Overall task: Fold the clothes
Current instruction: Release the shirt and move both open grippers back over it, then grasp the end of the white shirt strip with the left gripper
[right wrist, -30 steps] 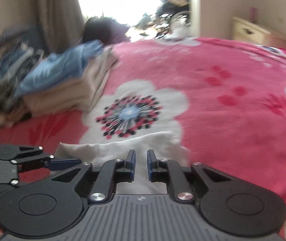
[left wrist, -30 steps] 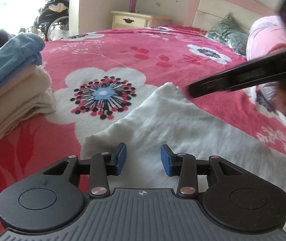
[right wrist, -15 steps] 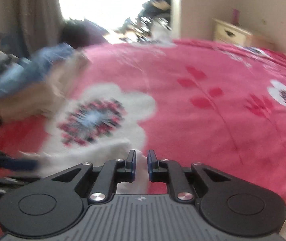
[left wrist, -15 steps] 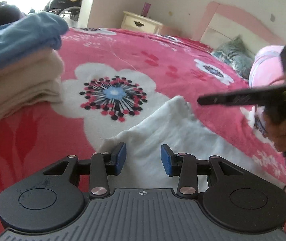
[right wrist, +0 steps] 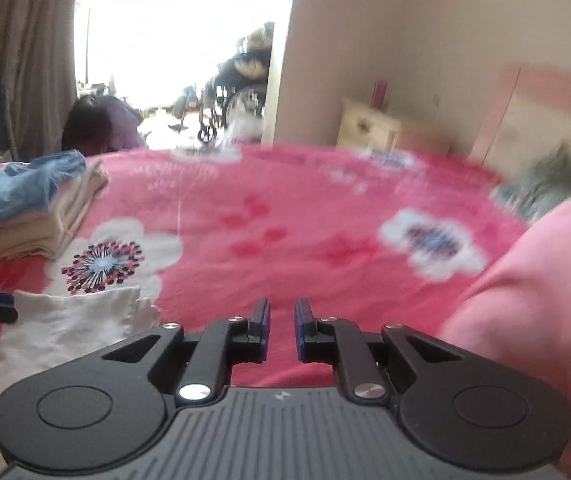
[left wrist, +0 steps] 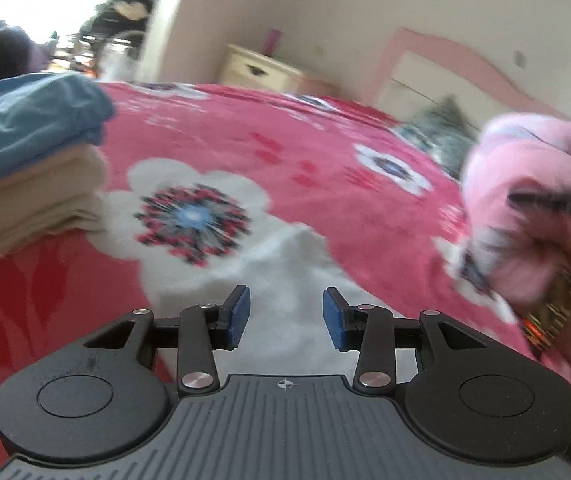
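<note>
White garment (left wrist: 285, 304) lies spread on my bed, on a pink bedspread (right wrist: 293, 216) printed with big white flowers. It sits low in both views, its far corner pointing toward one flower with a dark, blue-centred middle.

My left gripper (left wrist: 286, 312) hovers over the near part of that white cloth. Its blue pads stand apart with only air between them, and they hold nothing.

My right gripper (right wrist: 281, 324) is off to the right of the garment, above bare bedspread. Its jaws are opening, with a narrow gap and nothing between them. From the left view my right hand (left wrist: 557, 264) shows blurred at the right edge, in front of a pink sleeve (left wrist: 525, 160).

A stack of folded clothes (right wrist: 33, 216) rests on the bed's far left: a blue piece on top, cream pieces beneath, well apart from the white garment.

Beyond the bed stand a cream nightstand (left wrist: 261, 68), a pink headboard (left wrist: 437, 72) and a grey-green pillow (left wrist: 437, 132).
</note>
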The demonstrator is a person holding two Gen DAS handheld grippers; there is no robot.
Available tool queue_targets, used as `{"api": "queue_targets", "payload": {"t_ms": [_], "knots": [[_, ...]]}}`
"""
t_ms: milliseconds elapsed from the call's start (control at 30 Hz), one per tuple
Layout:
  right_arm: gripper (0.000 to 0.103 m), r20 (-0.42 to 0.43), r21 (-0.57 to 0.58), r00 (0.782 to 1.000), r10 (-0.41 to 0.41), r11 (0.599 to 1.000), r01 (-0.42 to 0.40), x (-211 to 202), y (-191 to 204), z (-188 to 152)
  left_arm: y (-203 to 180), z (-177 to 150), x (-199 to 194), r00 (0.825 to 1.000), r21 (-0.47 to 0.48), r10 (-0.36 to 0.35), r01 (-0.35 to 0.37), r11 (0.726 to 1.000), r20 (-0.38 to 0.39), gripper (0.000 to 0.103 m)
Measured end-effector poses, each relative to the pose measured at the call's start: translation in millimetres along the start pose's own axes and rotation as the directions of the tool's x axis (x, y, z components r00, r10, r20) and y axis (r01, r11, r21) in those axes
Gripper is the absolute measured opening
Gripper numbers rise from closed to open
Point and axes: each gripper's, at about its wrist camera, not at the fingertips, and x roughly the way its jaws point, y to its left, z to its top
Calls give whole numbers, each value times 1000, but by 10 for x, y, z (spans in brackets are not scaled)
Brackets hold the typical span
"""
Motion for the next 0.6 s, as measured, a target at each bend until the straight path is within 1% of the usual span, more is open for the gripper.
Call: {"api": "queue_targets", "payload": {"t_ms": [33, 67, 133, 200, 267, 300, 367, 400, 467, 500, 533, 600], "knots": [[18, 2, -15, 1000, 18, 1000, -18, -164, -30, 27, -103, -52, -35, 999, 13, -35, 36, 999, -25, 40], [19, -13, -12, 998, 54, 998, -55, -285, -32, 25, -208, -116, -64, 996, 26, -66, 68, 997, -52, 40], [19, -68, -1, 985, 157, 988, -157, -348, 77, -48, -428, -272, -116, 987, 59, -127, 133, 989, -103, 40], [19, -138, -5, 957, 254, 966, -258, -308, 311, -213, -672, -456, -135, 967, 105, -183, 203, 973, -178, 40], [19, -218, -12, 913, 343, 935, -354, -192, 578, -406, -923, -641, -146, 942, 168, -222, 269, 948, -253, 40], [19, -262, -2, 893, 365, 925, -379, -100, 677, -506, -1052, -725, -165, 933, 213, -229, 292, 933, -277, 40], [18, -349, 30, 853, 388, 914, -404, 114, 843, -708, -1246, -898, -177, 912, 278, -241, 338, 899, -331, 40], [18, -391, 48, 829, 399, 908, -415, 222, 927, -809, -1303, -977, -155, 906, 295, -235, 345, 891, -351, 40], [18, -474, 71, 802, 365, 923, -378, 449, 1002, -1020, -1361, -1095, -78, 901, 305, -216, 340, 890, -376, 41], [18, -513, 80, 787, 342, 932, -353, 564, 1031, -1127, -1354, -1141, -14, 898, 295, -205, 332, 896, -389, 41], [18, -530, 96, 779, 335, 937, -337, 630, 1027, -1196, -1336, -1164, 27, 898, 280, -197, 321, 904, -393, 41], [18, -515, 133, 781, 353, 933, -334, 593, 955, -1169, -1294, -1171, 50, 900, 251, -195, 307, 918, -389, 41]]}}
